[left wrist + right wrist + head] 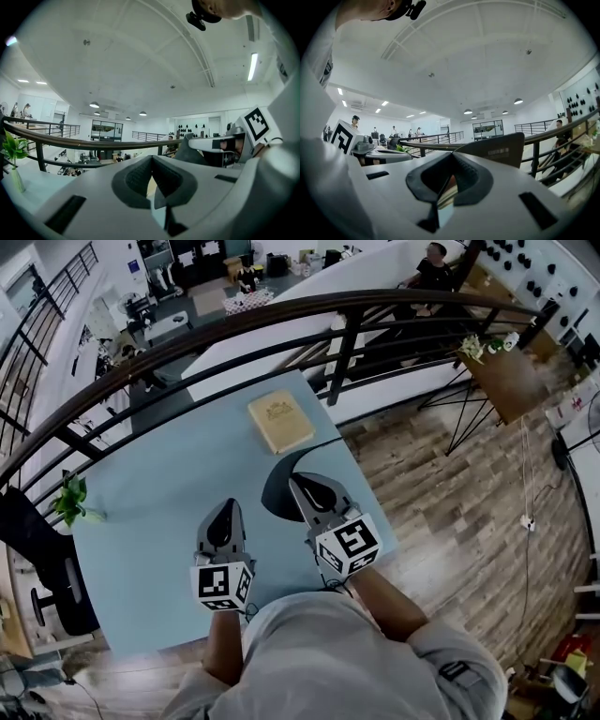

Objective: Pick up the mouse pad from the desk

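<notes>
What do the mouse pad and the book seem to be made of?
Mouse pad: thin matte black sheet, probably rubber or foam; it curves softly. Book: matte tan cover, probably paper or card; it lies flat and looks stiff.

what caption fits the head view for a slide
right gripper pinches the dark mouse pad over the blue desk, left gripper beside it, tan book beyond
</notes>
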`<state>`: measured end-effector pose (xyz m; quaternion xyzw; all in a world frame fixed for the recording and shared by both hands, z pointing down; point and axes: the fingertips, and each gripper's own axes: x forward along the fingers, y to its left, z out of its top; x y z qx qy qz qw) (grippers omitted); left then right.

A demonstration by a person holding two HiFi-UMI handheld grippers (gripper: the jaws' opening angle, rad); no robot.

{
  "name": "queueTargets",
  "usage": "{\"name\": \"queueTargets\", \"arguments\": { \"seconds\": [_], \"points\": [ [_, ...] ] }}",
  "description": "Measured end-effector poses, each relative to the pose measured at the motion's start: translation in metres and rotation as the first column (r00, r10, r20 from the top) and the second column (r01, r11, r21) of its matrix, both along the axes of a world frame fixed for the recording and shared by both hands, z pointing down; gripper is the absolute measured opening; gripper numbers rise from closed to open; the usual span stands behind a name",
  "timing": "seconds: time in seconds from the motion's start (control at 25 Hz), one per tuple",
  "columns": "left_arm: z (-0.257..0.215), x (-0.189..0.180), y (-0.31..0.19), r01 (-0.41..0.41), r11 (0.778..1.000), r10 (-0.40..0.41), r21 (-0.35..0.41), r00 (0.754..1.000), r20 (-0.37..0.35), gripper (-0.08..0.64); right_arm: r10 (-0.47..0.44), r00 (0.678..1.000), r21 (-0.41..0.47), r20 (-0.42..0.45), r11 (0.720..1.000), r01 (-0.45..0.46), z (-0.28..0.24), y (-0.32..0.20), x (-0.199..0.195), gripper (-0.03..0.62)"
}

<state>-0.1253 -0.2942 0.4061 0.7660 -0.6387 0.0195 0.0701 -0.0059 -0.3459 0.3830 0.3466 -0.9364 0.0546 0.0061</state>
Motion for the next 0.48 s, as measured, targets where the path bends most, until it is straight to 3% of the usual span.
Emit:
{"name": "queueTargets", "arguments": {
  "seconds": [0.48],
  "points": [
    [0.0013,-0.0001,0.0012,0.003,1.000,-0.003,-0.002,1.000,-0.002,0.012,-0.007,1.000,-0.010,0.007,1.000,0.007,0.0022,0.0017,-0.0018,0.015]
  ]
}}
